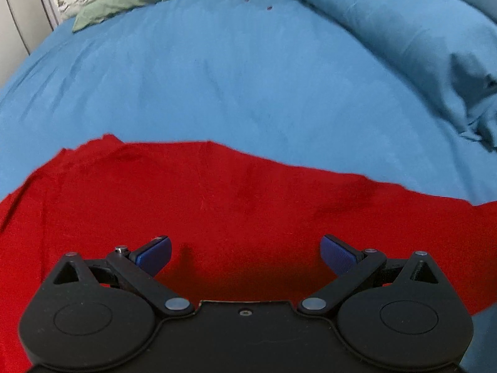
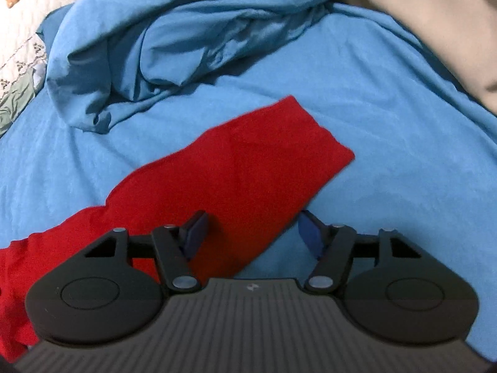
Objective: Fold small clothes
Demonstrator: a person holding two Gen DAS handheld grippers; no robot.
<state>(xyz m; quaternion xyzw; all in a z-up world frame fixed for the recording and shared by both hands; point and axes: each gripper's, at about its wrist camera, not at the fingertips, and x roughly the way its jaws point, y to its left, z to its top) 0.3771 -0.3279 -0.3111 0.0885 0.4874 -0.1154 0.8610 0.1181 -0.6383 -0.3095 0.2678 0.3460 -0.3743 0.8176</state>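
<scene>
Both tongs are spread with nothing between their pads, the left gripper [image 1: 245, 253] over the red garment [image 1: 217, 205] lying flat on the blue sheet [image 1: 217, 77], the right gripper [image 2: 252, 231] above its sleeve [image 2: 248, 161], beside a bunched blue cover [image 2: 174, 40].

Flat blue sheet [image 1: 217, 77] ahead (bunched duvet [image 2: 174, 40] crowding the right)

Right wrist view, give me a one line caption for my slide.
Open right tool poised over a red garment lying flat on a blue bedsheet, rumpled blue bedding behind.
</scene>
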